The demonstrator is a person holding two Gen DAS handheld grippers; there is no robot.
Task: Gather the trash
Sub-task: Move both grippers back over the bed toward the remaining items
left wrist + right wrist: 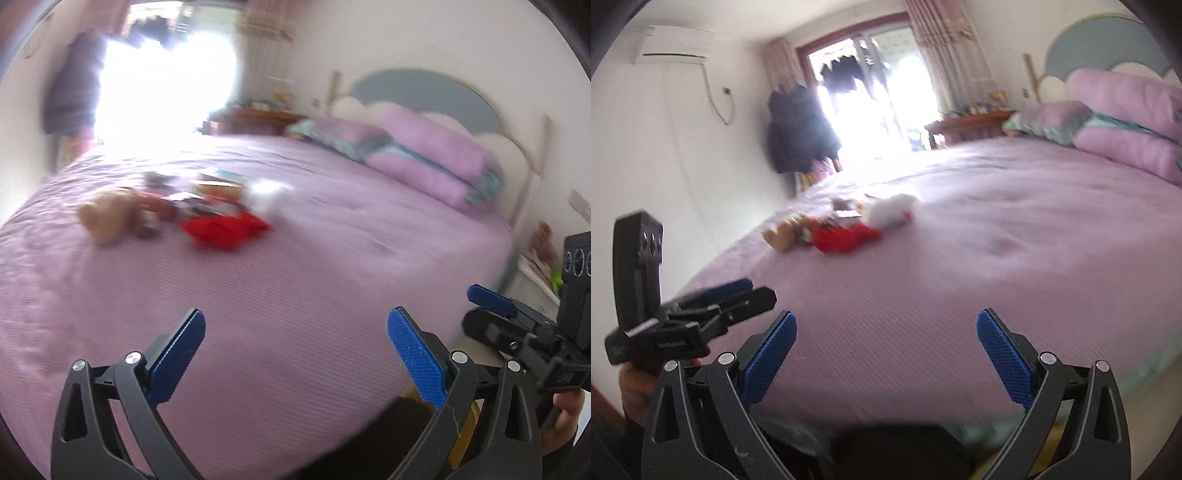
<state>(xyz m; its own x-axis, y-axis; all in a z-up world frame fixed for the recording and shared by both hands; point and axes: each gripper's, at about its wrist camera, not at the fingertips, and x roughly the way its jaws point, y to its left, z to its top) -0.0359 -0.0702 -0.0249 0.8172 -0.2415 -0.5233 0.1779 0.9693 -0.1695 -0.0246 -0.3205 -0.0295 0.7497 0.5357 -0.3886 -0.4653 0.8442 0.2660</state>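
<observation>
2 grippers hang over the near end of a bed (295, 277) covered in a lilac sheet, and both are released. The left gripper (295, 354) has its blue pads spread wide with nothing but bedding showing between them. The right gripper (886, 354) stands just as wide and just as empty. Each one also shows in the other's view, at the frame edge, with a hand (565, 417) curled round its handle.

The trash lies well ahead of both grippers, in a loose heap (184, 210) on the sheet, towards the window side of the bed. Motion blur smears it, so the pieces are hard to name. A crumpled red item (225, 229) sits nearest; a tan, fuzzy lump (107, 218), possibly a soft toy, lies at the left end of the heap. A white fluffy thing (892, 212) rests at the right end, touching the red one. Flat card or paper pieces (218, 181) lie behind.

At the head of the bed, folded lilac quilts and pillows (424, 155) are stacked against a blue and white headboard (424, 88). A dark coat (798, 129) hangs beside the bright window (871, 96).
</observation>
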